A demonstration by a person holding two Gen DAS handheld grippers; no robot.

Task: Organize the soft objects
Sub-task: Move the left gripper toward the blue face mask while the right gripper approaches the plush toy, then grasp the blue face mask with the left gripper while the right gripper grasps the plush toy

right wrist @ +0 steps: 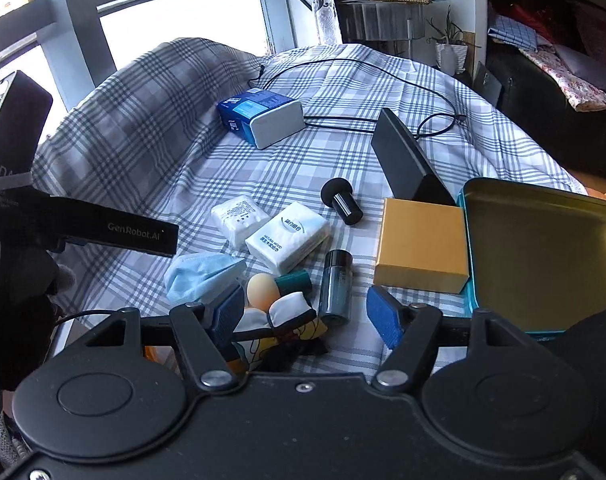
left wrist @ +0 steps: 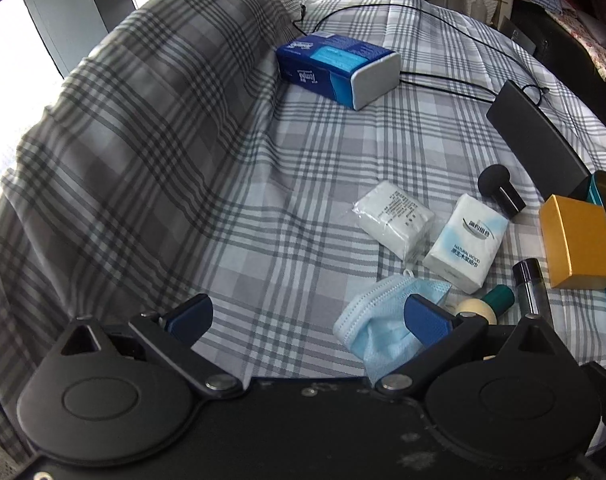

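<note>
On the plaid bedspread [left wrist: 303, 168] lies a crumpled blue face mask [left wrist: 377, 330]. My left gripper [left wrist: 309, 318] stands open just above it, and its right finger [left wrist: 427, 320] overlaps the mask's edge. Beyond are a clear-wrapped white tissue pack [left wrist: 395, 220] and a white-and-blue tissue pack [left wrist: 465, 244]. My right gripper [right wrist: 305, 316] is open too, low over a white-and-black fabric piece [right wrist: 291, 312] and a cream egg-shaped sponge [right wrist: 263, 286]. The same mask [right wrist: 201, 276] lies left of its left finger. Neither gripper holds anything.
An open teal tin [right wrist: 543, 256] and a yellow box [right wrist: 421, 244] sit at the right. A dark bottle [right wrist: 335, 288], a green-capped item [right wrist: 293, 282], a black puff tool [right wrist: 339, 200], a black flat device [right wrist: 407, 164], a blue tissue box [right wrist: 259, 116] and a cable [right wrist: 383, 120] lie around.
</note>
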